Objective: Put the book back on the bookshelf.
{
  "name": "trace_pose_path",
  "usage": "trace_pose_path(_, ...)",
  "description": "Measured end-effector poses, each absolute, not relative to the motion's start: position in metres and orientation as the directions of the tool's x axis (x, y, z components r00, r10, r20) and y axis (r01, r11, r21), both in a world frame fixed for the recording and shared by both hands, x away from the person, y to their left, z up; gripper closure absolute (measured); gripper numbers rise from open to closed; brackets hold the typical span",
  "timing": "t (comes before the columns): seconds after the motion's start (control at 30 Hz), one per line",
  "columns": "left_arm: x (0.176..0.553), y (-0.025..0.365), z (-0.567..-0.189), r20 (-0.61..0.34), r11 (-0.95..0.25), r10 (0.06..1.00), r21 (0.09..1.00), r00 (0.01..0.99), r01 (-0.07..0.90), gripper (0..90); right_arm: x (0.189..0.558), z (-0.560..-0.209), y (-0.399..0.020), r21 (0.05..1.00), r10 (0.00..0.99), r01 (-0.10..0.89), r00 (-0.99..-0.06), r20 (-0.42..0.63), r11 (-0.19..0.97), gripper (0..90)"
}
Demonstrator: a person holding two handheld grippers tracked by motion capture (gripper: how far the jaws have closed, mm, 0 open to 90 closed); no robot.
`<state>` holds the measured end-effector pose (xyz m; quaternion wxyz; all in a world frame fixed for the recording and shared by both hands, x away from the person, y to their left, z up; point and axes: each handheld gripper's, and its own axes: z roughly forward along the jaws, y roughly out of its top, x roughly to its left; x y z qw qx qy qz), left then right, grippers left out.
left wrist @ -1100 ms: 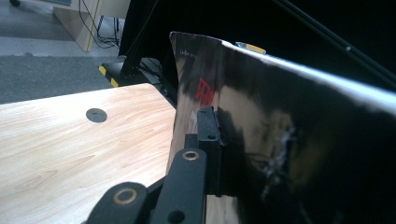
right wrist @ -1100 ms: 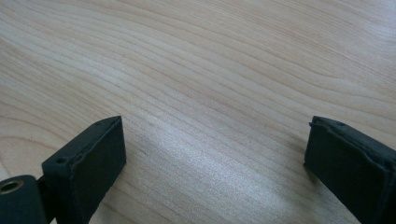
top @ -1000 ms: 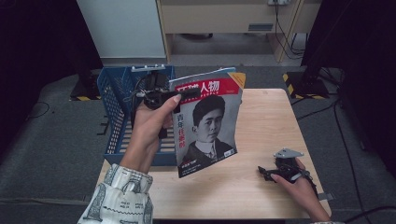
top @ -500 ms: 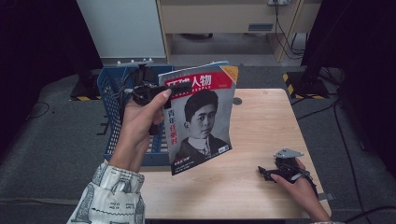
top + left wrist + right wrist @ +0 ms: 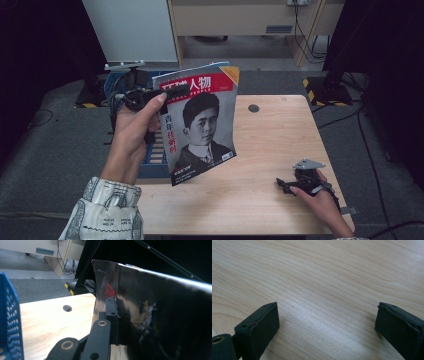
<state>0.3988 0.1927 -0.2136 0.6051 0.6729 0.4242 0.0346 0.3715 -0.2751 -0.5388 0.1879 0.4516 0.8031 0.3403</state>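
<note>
We start at the left gripper (image 5: 172, 91): its jaws are pressed together on the top edge of the magazine (image 5: 202, 125), near that edge's left corner as the high view shows it. In the left gripper view the near jaw lies flat against the glossy cover (image 5: 155, 315), and the sheet rises past the jaw tips.

From this pinch point the magazine hangs downward. Its long axis runs from the gripper down toward the surface (image 5: 270, 150), tilted slightly, with the cover facing the camera. The lower edge sits above the surface's left edge; whether it touches the wood we cannot tell.

To the outer side of the gripper, away from the surface, stands the blue basket (image 5: 150, 157). It lies below and partly behind the left hand (image 5: 131, 135), just beside the surface's left edge. Its perforated wall shows at the left margin of the left gripper view (image 5: 10, 322).

We judge the basket to be the likely destination. The governing relation is then this: the magazine hangs upright with its lower edge just beside the basket's opening, so it can enter edge-first.

The right gripper (image 5: 290, 185) rests on the surface well apart from the magazine, jaws spread, bare wood (image 5: 324, 290) between them. The left hand is therefore the one placed to act.
</note>
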Motion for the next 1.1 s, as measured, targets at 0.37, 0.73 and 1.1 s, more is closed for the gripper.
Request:
trace_pose_path(0.37,0.395,0.220,-0.214,-0.467,0.118,0.645,0.844,0.606,0.524,86.2,0.371,-0.539,-0.275,0.716,0.853,0.598,-0.522,0.006,0.361,5.8)
trace_pose_path(0.73,0.397,0.245,-0.221,-0.466,0.134,0.676,0.840,0.571,0.527,86.2,0.372,-0.539,-0.275,0.717,0.853,0.597,-0.522,0.007,0.360,5.8)
trace_pose_path(1.1,0.400,0.263,-0.231,-0.451,0.129,0.701,0.842,0.552,0.524,86.1,0.372,-0.539,-0.275,0.716,0.852,0.597,-0.524,0.006,0.362,5.7)
